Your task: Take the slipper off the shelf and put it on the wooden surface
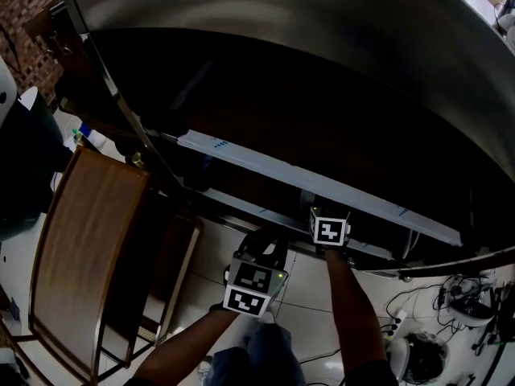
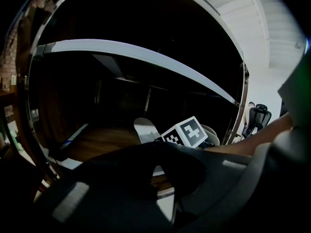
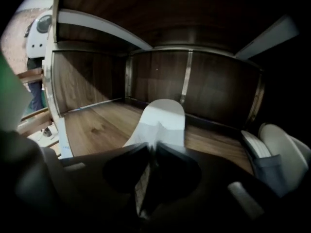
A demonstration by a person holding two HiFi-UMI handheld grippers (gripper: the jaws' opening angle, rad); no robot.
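Right hand-held gripper [image 3: 151,148] clamped on near end of white slipper [image 3: 165,115], flat on shelf [image 3: 95,125].

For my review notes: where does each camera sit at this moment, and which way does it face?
Head view: on the person's head, facing steeply down at the dark shelf; both forearms, the left gripper and the right gripper show.
Left gripper view: on the left gripper, facing into the shelf; its own jaws, the right gripper's marker cube and the right forearm show.
Right gripper view: on the right gripper, facing the shelf's back wall; its jaws pinch the slipper.
Shared: both gripper views show that white slipper.
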